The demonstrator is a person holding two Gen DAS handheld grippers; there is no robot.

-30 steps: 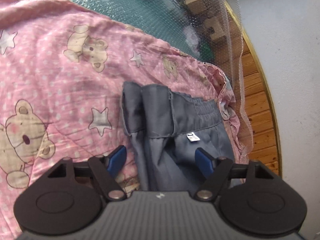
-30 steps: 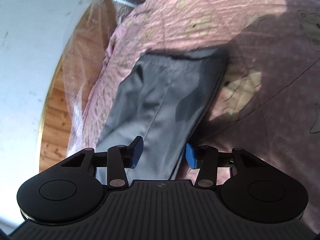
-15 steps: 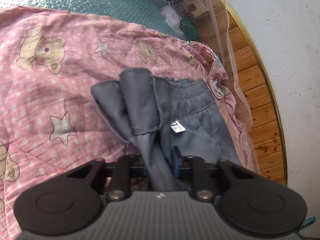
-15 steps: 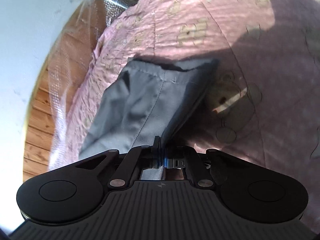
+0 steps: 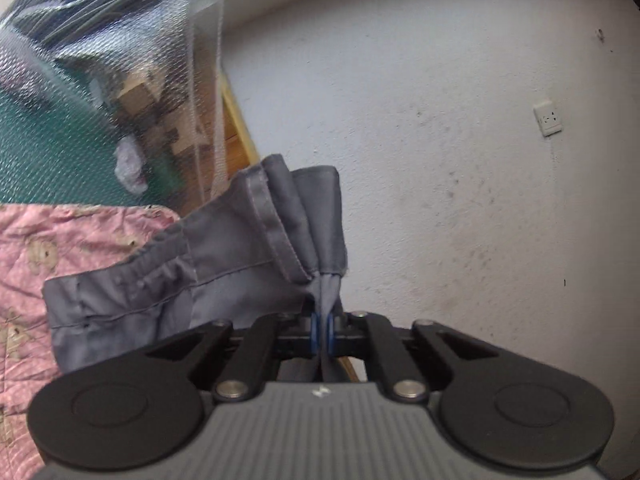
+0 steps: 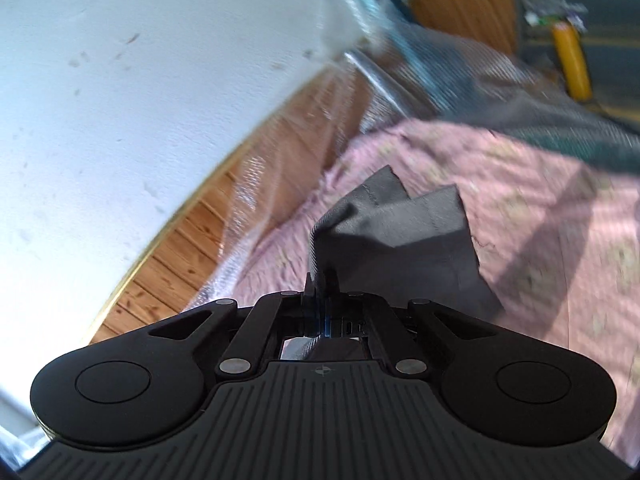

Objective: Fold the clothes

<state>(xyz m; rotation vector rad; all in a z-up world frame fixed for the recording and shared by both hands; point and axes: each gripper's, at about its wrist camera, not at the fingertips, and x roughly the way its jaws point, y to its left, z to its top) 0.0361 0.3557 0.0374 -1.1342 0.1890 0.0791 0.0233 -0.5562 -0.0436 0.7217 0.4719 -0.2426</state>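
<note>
A pair of grey trousers (image 5: 208,264) hangs lifted above a pink blanket (image 5: 60,240) printed with bears. My left gripper (image 5: 324,330) is shut on the waistband end, where the elastic band and a folded hem bunch up just beyond the blue pads. In the right wrist view the grey trousers (image 6: 400,248) show as leg ends sticking up from my right gripper (image 6: 322,320), which is shut on that cloth. The stretch of trousers between the two grippers is hidden below the gripper bodies.
A white wall (image 5: 460,160) with a socket (image 5: 549,118) stands close ahead. A mosquito net (image 5: 120,80) hangs at the left over a green mat. A wooden bed frame (image 6: 208,248) runs between the wall and the pink blanket (image 6: 540,220).
Both grippers closed on the trousers lying flat on the blanket, then rose with them. The views swung up from the blanket to the wall.
</note>
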